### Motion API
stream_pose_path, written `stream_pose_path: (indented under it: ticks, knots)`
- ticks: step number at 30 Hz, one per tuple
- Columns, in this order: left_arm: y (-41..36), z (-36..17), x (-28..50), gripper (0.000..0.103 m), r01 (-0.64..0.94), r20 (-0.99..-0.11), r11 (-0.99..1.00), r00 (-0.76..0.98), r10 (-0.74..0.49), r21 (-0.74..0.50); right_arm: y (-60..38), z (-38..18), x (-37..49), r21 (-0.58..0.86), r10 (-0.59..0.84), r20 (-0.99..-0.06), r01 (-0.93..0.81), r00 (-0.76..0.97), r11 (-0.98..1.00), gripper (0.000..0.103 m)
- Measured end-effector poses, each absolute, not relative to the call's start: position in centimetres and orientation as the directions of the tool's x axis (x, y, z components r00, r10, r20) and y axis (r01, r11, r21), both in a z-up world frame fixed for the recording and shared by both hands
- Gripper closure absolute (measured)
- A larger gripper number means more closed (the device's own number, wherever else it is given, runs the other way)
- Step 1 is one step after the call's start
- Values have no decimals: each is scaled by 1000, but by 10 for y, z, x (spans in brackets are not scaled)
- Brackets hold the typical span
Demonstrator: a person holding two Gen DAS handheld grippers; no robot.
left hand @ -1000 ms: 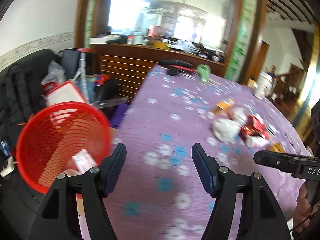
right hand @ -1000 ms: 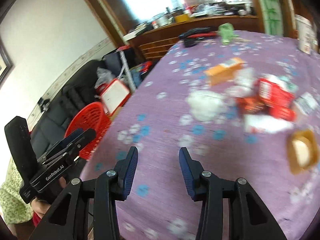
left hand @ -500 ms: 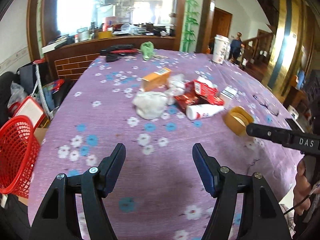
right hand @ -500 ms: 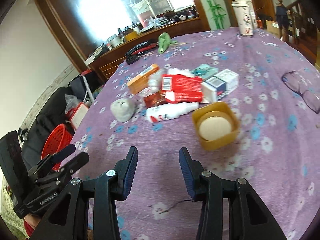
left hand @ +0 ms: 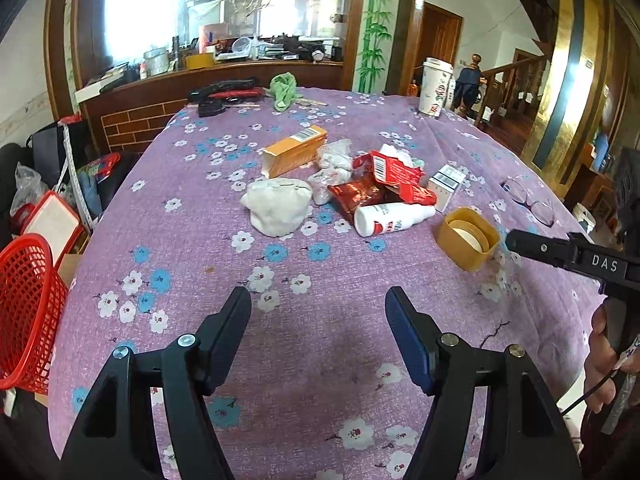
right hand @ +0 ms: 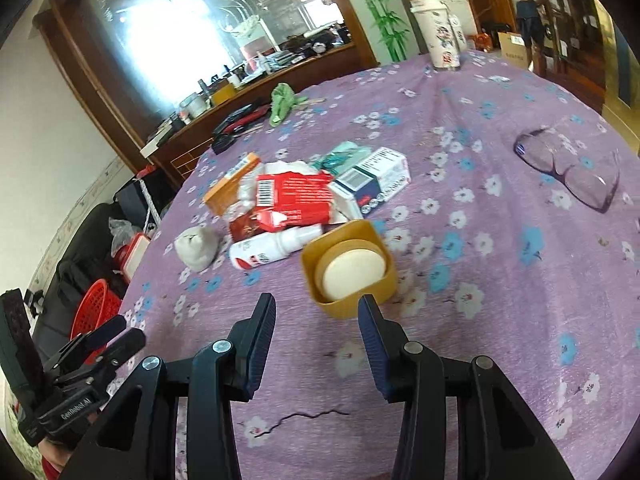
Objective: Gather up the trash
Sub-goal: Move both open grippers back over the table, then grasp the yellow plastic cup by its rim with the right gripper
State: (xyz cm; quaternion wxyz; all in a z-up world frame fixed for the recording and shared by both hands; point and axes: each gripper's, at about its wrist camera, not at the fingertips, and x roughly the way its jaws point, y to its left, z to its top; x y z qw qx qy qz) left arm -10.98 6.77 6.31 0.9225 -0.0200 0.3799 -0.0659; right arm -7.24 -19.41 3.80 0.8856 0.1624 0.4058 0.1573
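Note:
A heap of trash lies mid-table: a crumpled white wad (left hand: pixel 276 206), an orange box (left hand: pixel 294 152), red wrappers (left hand: pixel 394 172), a white bottle (left hand: pixel 390 218), a blue-and-white box (right hand: pixel 372 182) and a yellow square tub (right hand: pixel 348 268). My left gripper (left hand: pixel 318 300) hovers open over bare cloth, short of the wad. In the right wrist view my right gripper (right hand: pixel 316 306) stands open with nothing between its fingers, its tips just short of the yellow tub. The red mesh basket (left hand: pixel 24 312) sits on the floor off the table's left edge.
The purple flowered tablecloth (left hand: pixel 320 360) covers the table. Glasses (right hand: pixel 568 172) lie at the right, a tall paper cup (right hand: pixel 436 36) and a green cloth (right hand: pixel 282 102) at the far side. Bags and a dark sofa crowd the floor to the left.
Both views swung right, from the red basket to the trash heap. The right gripper has drawn closer to the yellow tub. Both jaws look as wide as before.

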Motion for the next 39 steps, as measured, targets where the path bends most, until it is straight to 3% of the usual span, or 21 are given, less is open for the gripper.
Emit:
stream_pose_path:
  ticks: [13, 24, 33, 39]
  knots:
    - [81, 76, -112, 35, 75, -684, 993, 719, -120, -95, -200, 45, -74, 400, 398, -665, -148, 632, 904, 57]
    - [102, 81, -105, 34, 37, -682, 995, 725, -94, -98, -201, 33, -45, 276, 267, -735, -85, 623, 957, 58]
    - [113, 65, -59, 34, 5, -741, 985, 658, -131, -170, -196, 7, -7, 216, 225, -786, -84, 575, 973, 87]
    - [104, 59, -25, 34, -25, -765, 985, 633, -117, -171, -196, 7, -10, 215, 237, -764, -108, 601, 970, 94]
